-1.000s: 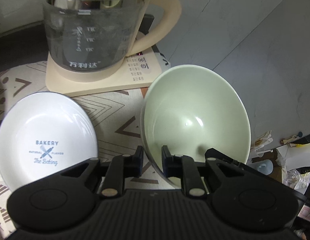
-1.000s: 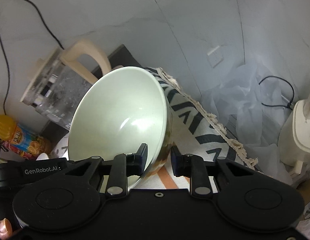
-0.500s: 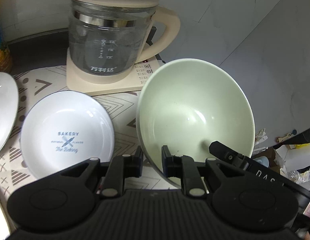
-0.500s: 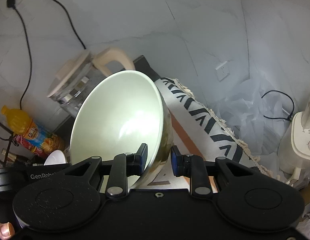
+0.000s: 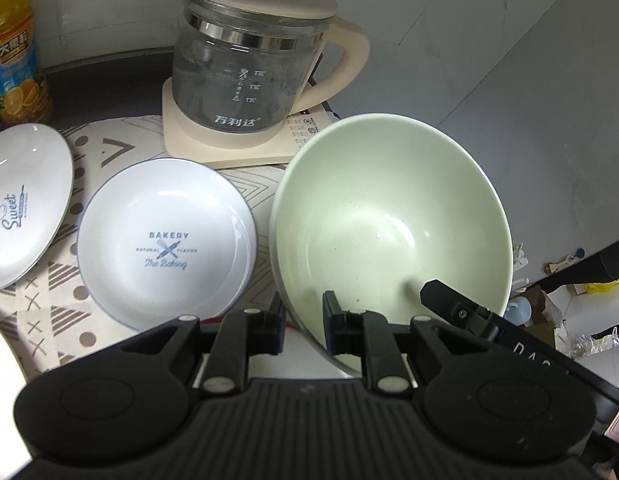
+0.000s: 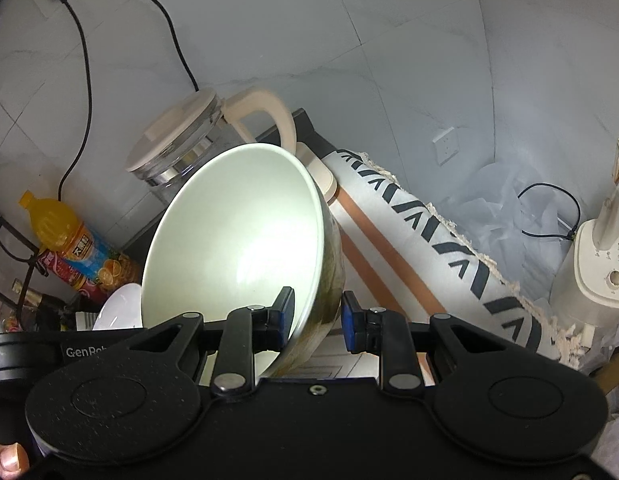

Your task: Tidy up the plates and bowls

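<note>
You have the pale green bowl pinched by its rim from two sides, tilted in the air above the right end of the worktop. Your left tool is clamped on the near left part of the rim, one finger inside the bowl and one outside. Your right tool is clamped on the bowl's wall in the same way; in the left wrist view its black body, lettered "DAS", crosses the bowl's near right rim.

Just left of the bowl, a white plate lies flat on the patterned cloth and reads "BAKERY", "NATURAL FLAVOR", "The Baking". Further left, a second white plate reads "Sweet".

Beyond the bowl stands a glass kettle with a cream lid and handle, printed "万利达", on its cream base.

At the far left is an orange drink bottle with a blue label in Chinese characters.

In the right wrist view, the left tool's body shows "GenRob".
</note>
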Available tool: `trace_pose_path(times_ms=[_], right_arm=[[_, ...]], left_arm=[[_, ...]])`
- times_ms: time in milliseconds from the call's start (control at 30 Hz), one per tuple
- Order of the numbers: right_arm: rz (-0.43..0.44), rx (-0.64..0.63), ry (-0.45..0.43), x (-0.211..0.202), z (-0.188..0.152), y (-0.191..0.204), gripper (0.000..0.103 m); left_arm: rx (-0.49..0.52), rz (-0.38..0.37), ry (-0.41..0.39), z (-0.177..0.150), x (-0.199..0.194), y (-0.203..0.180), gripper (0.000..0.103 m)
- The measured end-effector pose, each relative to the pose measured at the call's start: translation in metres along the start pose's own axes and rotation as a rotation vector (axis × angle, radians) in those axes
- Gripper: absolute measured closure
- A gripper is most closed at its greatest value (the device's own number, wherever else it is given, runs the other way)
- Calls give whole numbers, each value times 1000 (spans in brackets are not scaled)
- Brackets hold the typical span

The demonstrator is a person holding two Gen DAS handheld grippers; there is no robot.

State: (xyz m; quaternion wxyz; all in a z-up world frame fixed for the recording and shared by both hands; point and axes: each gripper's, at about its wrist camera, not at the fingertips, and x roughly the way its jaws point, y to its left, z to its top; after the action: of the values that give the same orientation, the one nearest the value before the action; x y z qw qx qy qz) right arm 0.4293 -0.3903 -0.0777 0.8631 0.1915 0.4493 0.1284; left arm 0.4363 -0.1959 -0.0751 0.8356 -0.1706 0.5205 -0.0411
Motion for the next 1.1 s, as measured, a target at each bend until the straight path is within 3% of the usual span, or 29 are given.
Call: trace_pose_path(times_ms=[667,1100], right_arm=[[-15,-58,12,-27,-34,30,78],[-27,-89,67,-31,-64,37,78]], left_arm=[[-27,-21,39,-46,-31,29,85],[-85,-19,96,-75,-35,48,85]])
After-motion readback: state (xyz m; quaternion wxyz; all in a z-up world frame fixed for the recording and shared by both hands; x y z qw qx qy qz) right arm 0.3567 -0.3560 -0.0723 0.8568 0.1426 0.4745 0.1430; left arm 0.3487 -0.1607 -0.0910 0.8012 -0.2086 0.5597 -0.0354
